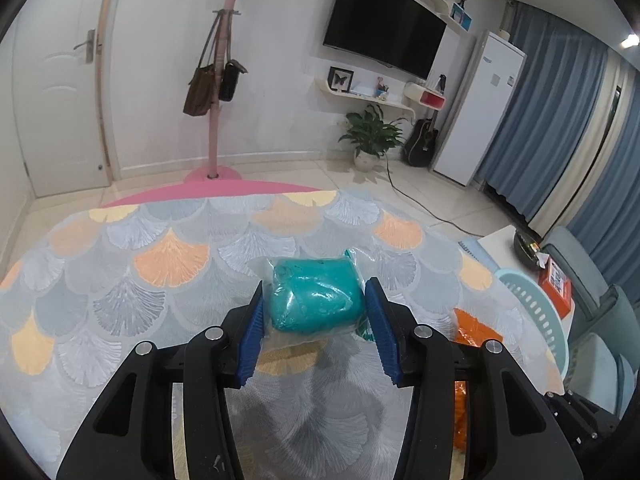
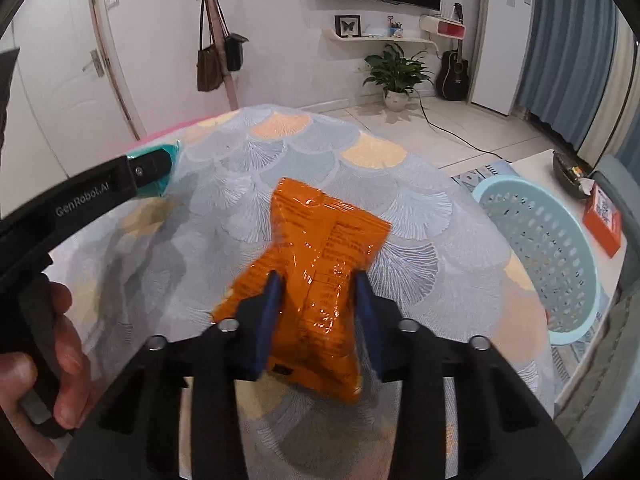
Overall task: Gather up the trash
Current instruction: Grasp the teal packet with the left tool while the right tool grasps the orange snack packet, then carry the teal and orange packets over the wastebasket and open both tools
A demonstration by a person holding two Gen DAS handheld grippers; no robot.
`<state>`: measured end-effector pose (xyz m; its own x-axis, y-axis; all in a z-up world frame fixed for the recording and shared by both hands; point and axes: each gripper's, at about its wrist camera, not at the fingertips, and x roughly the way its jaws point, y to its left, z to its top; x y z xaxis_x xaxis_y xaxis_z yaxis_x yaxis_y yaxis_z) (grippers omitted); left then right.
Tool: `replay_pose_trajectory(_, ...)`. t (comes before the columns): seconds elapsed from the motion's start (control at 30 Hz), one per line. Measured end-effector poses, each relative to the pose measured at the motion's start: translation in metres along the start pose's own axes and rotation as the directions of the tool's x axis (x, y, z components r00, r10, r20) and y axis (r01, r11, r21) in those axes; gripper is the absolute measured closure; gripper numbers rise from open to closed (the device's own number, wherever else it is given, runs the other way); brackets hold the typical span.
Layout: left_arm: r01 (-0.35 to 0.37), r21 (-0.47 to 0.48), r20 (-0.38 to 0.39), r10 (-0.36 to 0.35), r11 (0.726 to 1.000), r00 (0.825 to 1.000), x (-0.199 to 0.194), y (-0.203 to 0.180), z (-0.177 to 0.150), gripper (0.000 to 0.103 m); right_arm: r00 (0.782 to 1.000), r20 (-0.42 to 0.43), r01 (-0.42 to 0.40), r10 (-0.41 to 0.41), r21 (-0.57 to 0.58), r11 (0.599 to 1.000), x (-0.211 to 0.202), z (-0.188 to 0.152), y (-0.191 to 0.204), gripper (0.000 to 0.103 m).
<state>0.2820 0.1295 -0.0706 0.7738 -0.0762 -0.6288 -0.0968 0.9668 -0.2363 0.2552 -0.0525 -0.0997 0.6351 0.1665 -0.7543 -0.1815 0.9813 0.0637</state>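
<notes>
On the bench, the left gripper (image 1: 314, 320) has its fingers pressed against both sides of the teal packet (image 1: 316, 296). The right gripper (image 2: 318, 320) has its fingers clamped on the orange snack bag (image 2: 316, 276), whose long axis runs toward 11 o'clock. The pale-blue basket (image 2: 536, 256) lies at 2 o'clock, nearer the right hand.

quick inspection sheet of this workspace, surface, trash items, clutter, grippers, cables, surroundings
surface: table cloth with a fan-scale pattern, grey and orange.
job's things: teal packet and orange packet on the cloth; light blue basket beside the table.
clutter: orange box on a side table.
grippers: left gripper closed on the teal packet; right gripper closed on the orange packet.
cables: black cable across the floor.
surroundings: TV, plant, guitar, coat stand with bags.
</notes>
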Motion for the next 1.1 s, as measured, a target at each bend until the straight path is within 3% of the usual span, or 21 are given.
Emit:
replay_pose_trajectory(0.1, 0.012, 0.001, 0.005, -0.012, 1.000, 1.000, -0.004, -0.001, -0.001, 0.057, 0.998, 0.047, -0.032, 0.031, 0.019, 0.999, -0.010, 0.000, -0.004, 0.081)
replay_pose_trajectory(0.3, 0.081, 0.023, 0.050, -0.082, 0.996, 0.995, -0.028, -0.018, 0.003, 0.057, 0.989, 0.133, -0.082, 0.072, 0.078, 0.994, -0.048, -0.004, -0.032, 0.082)
replay_pose_trajectory(0.4, 0.124, 0.044, 0.068, -0.126, 0.991, 0.990, -0.044, -0.038, 0.005, 0.057, 0.983, 0.179, -0.065, 0.045, 0.107, 0.992, -0.073, -0.003, -0.055, 0.082)
replay_pose_trajectory(0.53, 0.119, 0.130, 0.120, -0.135, 0.984, 0.984, -0.075, -0.082, 0.006, 0.057, 0.974, 0.227, -0.049, 0.013, 0.155, 0.987, -0.101, 0.004, -0.094, 0.082)
replay_pose_trajectory(0.67, 0.140, 0.223, 0.174, -0.181, 0.965, 0.968, -0.106, -0.134, 0.016, 0.057, 0.961, 0.266, 0.017, -0.072, 0.203, 0.979, -0.124, 0.011, -0.145, 0.082)
replay_pose_trajectory(0.77, 0.165, 0.285, 0.182, -0.222, 0.944, 0.958, -0.117, -0.173, 0.021, 0.057, 0.955, 0.267, 0.063, -0.126, 0.235, 0.970, -0.130, 0.015, -0.181, 0.082)
replay_pose_trajectory(0.93, 0.177, 0.378, 0.154, -0.250, 0.909, 0.956, -0.110, -0.232, 0.020, 0.057, 0.953, 0.229, 0.130, -0.196, 0.276, 0.952, -0.123, 0.022, -0.237, 0.082)
replay_pose_trajectory(1.1, 0.238, 0.411, 0.066, -0.289, 0.880, 0.955, -0.078, -0.278, 0.014, 0.057, 0.966, 0.168, 0.134, -0.197, 0.327, 0.935, -0.096, 0.028, -0.282, 0.082)
